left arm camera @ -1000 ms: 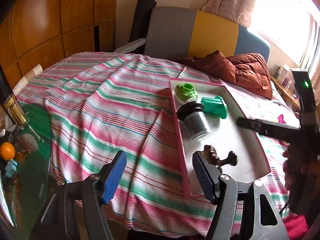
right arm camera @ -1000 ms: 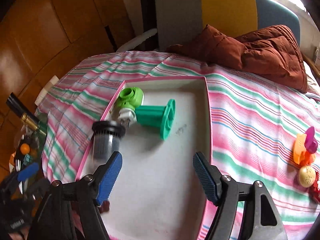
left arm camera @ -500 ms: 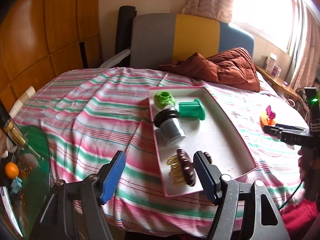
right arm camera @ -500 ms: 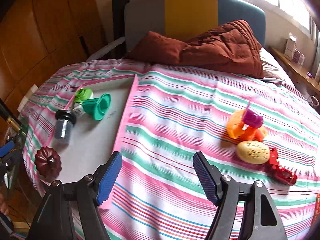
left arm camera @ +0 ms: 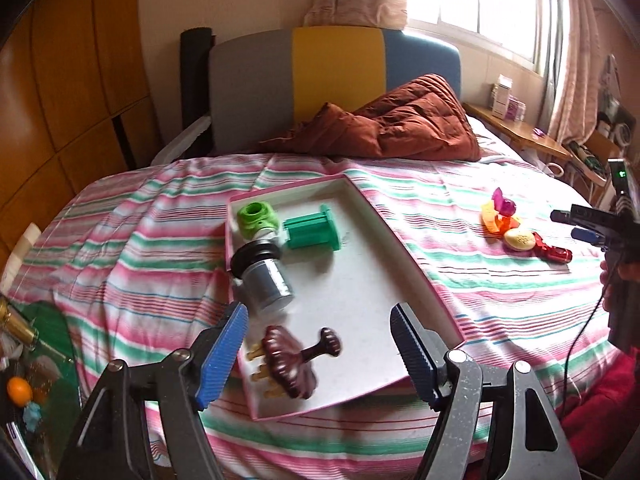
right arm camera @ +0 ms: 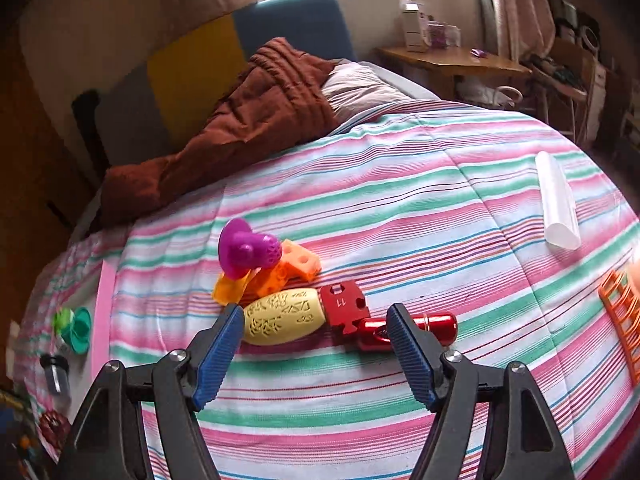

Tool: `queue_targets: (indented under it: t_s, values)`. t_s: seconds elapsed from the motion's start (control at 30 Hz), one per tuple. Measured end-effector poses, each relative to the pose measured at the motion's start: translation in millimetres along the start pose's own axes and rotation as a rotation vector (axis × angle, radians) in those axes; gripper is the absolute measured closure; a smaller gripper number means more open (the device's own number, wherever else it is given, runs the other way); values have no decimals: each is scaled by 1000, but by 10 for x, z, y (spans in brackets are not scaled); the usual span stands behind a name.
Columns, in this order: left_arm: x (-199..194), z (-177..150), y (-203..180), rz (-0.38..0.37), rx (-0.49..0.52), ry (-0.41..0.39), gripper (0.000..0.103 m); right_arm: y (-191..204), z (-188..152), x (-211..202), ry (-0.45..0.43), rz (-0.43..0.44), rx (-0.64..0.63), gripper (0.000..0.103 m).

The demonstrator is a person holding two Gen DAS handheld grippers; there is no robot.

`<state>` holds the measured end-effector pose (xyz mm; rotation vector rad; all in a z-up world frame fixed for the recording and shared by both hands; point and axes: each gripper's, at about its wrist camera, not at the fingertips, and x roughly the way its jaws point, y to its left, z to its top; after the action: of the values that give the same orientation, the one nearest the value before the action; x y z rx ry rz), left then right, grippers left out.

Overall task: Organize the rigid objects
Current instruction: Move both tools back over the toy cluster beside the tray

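A pink-rimmed white tray (left arm camera: 404, 248) lies on the striped bed. It holds a light green piece (left arm camera: 256, 218), a green spool (left arm camera: 312, 232), a grey jar with a black lid (left arm camera: 264, 280) and a dark maroon knobbed piece (left arm camera: 292, 360). My left gripper (left arm camera: 318, 354) is open and empty above the tray's near end. My right gripper (right arm camera: 314, 354) is open and empty just in front of a yellow patterned oval (right arm camera: 284, 320), a red block (right arm camera: 344, 306), a red metal cylinder (right arm camera: 404, 330), orange pieces (right arm camera: 296, 266) and a purple piece (right arm camera: 246, 250).
A brown quilt (left arm camera: 392, 124) lies at the headboard. A white tube (right arm camera: 556, 204) and an orange grid (right arm camera: 622, 320) lie at the right of the bed. A glass side table (left arm camera: 36, 360) with clutter stands at the left. A wooden shelf (right arm camera: 448, 58) stands by the window.
My right gripper has swung right from the tray to the toy pile. My left gripper has pulled back from the tray; the maroon piece lies in it, blurred.
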<state>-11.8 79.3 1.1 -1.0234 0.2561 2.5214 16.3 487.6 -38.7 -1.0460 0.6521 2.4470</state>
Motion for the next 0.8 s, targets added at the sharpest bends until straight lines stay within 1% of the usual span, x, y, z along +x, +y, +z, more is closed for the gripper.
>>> queue_targets:
  t_s: [0.07, 0.23, 0.4, 0.5, 0.63, 0.8]
  values:
    - [38, 46, -113, -28, 18, 3, 29, -94, 2, -18, 2, -22, 54, 28]
    - [146, 158, -434, -99, 64, 19, 29, -343, -12, 40, 45, -64, 184, 28]
    - [293, 270, -783, -153, 116, 43, 29, -597, -25, 46, 69, -51, 315, 28]
    - [419, 343, -962, -189, 124, 70, 29, -647, -17, 23, 67, -45, 343, 28]
    - [637, 477, -1210, -222, 138, 112, 29, -640, 8, -14, 59, -25, 347, 28]
    - [809, 710, -1573, -254, 210, 84, 29, -622, 41, -70, 39, -9, 349, 28]
